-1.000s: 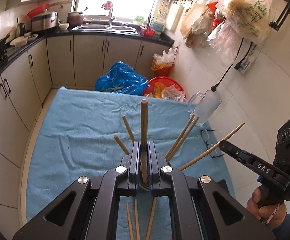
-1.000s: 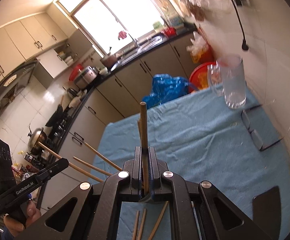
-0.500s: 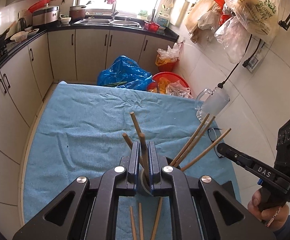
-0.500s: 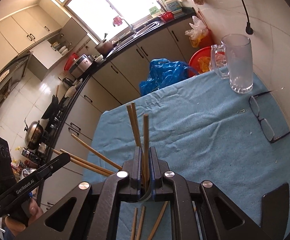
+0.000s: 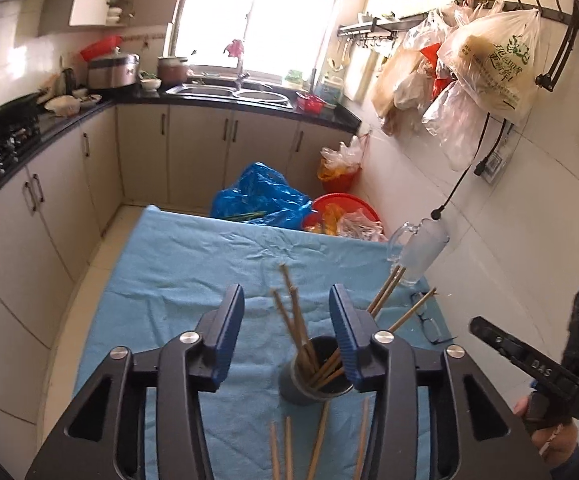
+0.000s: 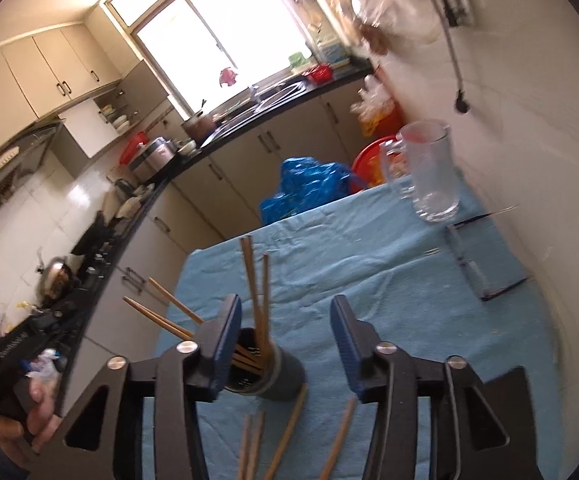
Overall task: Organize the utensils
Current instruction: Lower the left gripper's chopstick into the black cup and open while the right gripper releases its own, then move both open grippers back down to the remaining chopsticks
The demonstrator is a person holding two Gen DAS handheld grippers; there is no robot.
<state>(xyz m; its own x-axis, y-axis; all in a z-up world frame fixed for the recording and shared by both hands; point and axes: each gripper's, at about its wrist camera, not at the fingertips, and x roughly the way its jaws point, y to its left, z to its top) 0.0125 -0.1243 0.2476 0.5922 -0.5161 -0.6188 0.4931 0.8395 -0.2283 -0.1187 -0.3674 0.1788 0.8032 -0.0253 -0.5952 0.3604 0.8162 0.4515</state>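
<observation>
Now we look over a desk under a wrinkled light-blue cloth (image 5: 193, 264) in a narrow kitchen with beige cabinets (image 5: 193, 152) and a steel sink below the window. Our left tool (image 5: 286, 322) and right tool (image 6: 285, 330) have just been opening and stand wide, gripping nothing. Long wooden chopsticks (image 5: 295, 320) lean in the dark round cup (image 5: 309, 386), with more loose chopsticks (image 6: 289, 434) flat beside it. A clear glass mug (image 6: 431, 172) and black-framed glasses (image 6: 477, 264) sit near the wall.

a blue cloth (image 5: 193, 264) covers the tabletop. a dark holder (image 5: 305, 390) stands near its near edge, loose chopsticks (image 5: 317, 440) lying just before it. a glass mug (image 6: 433, 172) stands at the far right corner, eyeglasses (image 6: 477, 268) by the right edge.
</observation>
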